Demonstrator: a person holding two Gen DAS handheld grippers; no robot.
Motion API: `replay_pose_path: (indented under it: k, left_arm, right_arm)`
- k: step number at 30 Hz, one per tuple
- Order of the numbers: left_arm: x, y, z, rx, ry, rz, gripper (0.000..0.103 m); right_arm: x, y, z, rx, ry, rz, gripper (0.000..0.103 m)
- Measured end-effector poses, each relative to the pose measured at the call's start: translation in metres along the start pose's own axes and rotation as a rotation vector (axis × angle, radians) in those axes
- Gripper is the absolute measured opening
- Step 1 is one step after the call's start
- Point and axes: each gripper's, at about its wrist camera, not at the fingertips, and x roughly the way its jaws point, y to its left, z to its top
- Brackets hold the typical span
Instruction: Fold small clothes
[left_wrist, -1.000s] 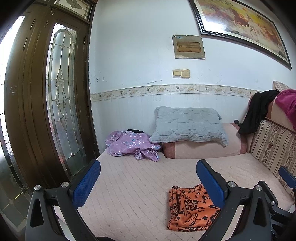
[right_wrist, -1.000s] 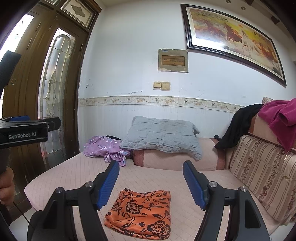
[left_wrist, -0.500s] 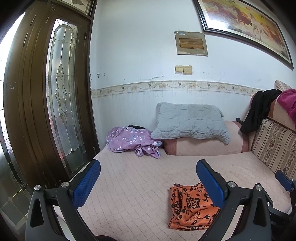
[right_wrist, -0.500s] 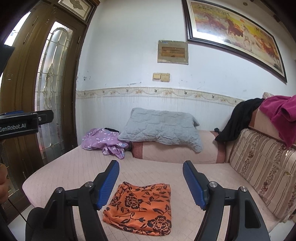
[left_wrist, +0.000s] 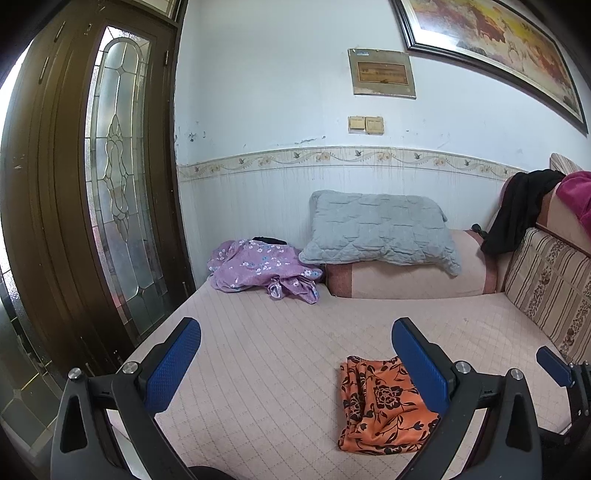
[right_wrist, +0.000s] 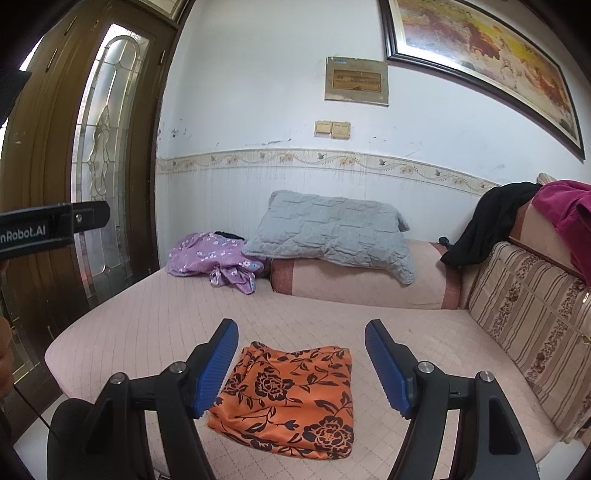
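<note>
Lying folded on the pink daybed (right_wrist: 155, 325), orange floral garment (right_wrist: 288, 395) sits below right gripper (right_wrist: 301, 369), jaws wide apart, empty. Left gripper (left_wrist: 295, 365) likewise spread, gripping nothing, garment beside its right finger.

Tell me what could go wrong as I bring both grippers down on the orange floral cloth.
1. The orange floral cloth lies already doubled and rumpled; the open right gripper may pinch several layers at once, or the quilted cover beneath.
2. The left gripper, also open, is offset to the cloth's left, and the right gripper's finger is close by. Converging on this small piece could knock them together.
3. The cloth sits near the front edge; a drag toward you might pull it off.
</note>
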Motion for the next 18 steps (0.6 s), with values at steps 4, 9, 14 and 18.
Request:
replay_pose_path:
  k: [4,9,14,18]
  left_arm:
    - [0.006,-0.001,-0.002,0.003,0.010,-0.002,0.103]
    - [0.015,-0.002,-0.004,0.004,0.026,-0.003,0.103]
    - [0.021,-0.003,-0.003,0.007,0.035,-0.004,0.103]
    - [0.022,-0.003,-0.003,0.005,0.034,0.002,0.103]
  right_arm:
    - [0.007,0.002,-0.004,-0.003,0.018,0.006,0.075]
    - [0.015,0.005,-0.005,-0.007,0.034,0.010,0.075]
    - [0.024,0.006,-0.006,-0.007,0.049,0.018,0.075]
    - [0.028,0.008,-0.004,-0.013,0.050,0.023,0.075]
